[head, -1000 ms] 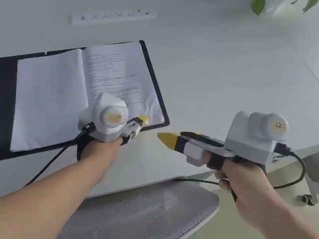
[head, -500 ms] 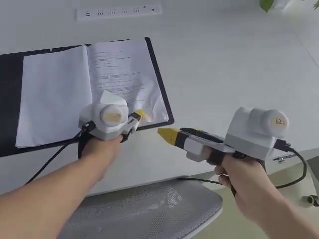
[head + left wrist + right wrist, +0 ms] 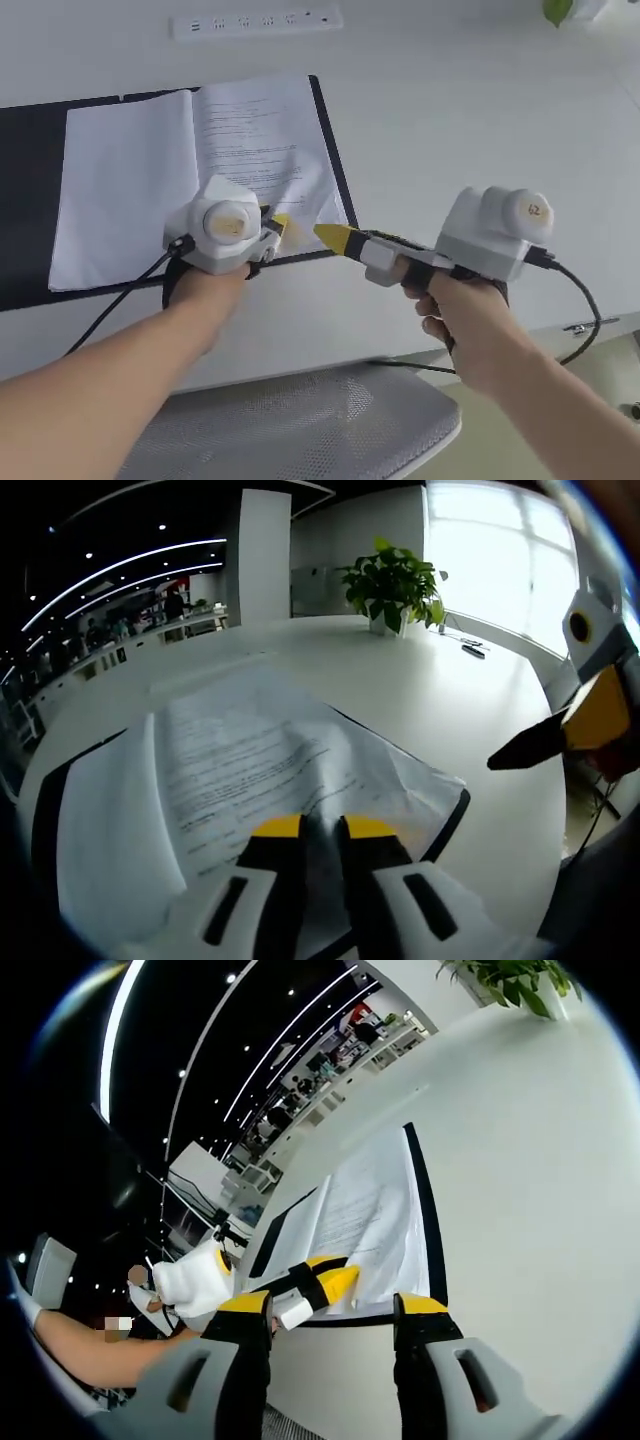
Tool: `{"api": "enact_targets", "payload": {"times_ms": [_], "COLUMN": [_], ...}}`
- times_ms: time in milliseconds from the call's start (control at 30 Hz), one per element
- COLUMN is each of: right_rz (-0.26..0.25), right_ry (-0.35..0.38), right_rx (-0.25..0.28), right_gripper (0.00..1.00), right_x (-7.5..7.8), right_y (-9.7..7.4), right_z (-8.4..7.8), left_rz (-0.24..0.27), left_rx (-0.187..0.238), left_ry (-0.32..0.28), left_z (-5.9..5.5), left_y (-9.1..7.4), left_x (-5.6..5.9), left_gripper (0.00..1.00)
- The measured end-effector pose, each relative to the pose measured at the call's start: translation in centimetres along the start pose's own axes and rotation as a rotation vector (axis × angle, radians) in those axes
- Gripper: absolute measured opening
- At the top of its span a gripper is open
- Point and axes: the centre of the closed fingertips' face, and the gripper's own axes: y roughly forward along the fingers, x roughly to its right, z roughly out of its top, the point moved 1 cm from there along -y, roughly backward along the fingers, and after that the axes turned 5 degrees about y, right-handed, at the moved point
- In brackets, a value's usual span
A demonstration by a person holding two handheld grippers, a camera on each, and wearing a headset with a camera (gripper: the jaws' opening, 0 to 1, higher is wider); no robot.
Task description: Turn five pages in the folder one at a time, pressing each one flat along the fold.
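Note:
A black folder (image 3: 30, 130) lies open on the white table, with a blank left page (image 3: 120, 190) and a printed right page (image 3: 265, 140). My left gripper (image 3: 278, 226) sits at the lower edge of the printed page (image 3: 250, 750). Its jaws (image 3: 322, 830) are nearly together with the paper pinched between them, and the sheet bulges up near that corner. My right gripper (image 3: 335, 238) hovers just right of the folder's lower right corner, open with nothing between its jaws (image 3: 335, 1310). It enters the left gripper view from the right (image 3: 540, 742). The left gripper (image 3: 300, 1285) appears ahead of it.
A white power strip (image 3: 258, 21) lies at the table's far edge. A potted plant (image 3: 392, 585) stands farther back. A grey chair seat (image 3: 300, 430) is below the table's near edge. Cables trail from both grippers. Bare tabletop (image 3: 470, 110) stretches right of the folder.
My right gripper has moved left, close to the folder's lower right corner. The left gripper has edged up onto the printed page's lower edge. The head camera shifted slightly.

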Motion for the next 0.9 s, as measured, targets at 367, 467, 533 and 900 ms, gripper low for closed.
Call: {"api": "enact_targets", "payload": {"times_ms": [367, 467, 533, 900], "right_rz": [-0.03, -0.054, -0.074, -0.098], "right_ry": [0.202, 0.21, 0.216, 0.24], "right_rx": [-0.011, -0.022, -0.039, 0.034], "right_gripper": [0.32, 0.17, 0.09, 0.0], "right_x": [1.9, 2.6, 3.0, 2.8], "right_y": [2.5, 2.8, 2.9, 2.7], "right_z": [0.0, -0.3, -0.6, 0.2], "left_rz": [-0.008, -0.011, -0.013, -0.035], "left_rx": [0.003, 0.003, 0.003, 0.0], "left_ry": [-0.006, -0.009, -0.011, -0.089], "left_z": [0.0, -0.1, -0.1, -0.1], "left_y": [0.0, 0.1, 0.2, -0.3], "left_x": [0.0, -0.1, -0.1, -0.3], "left_gripper": [0.12, 0.12, 0.11, 0.1]}}
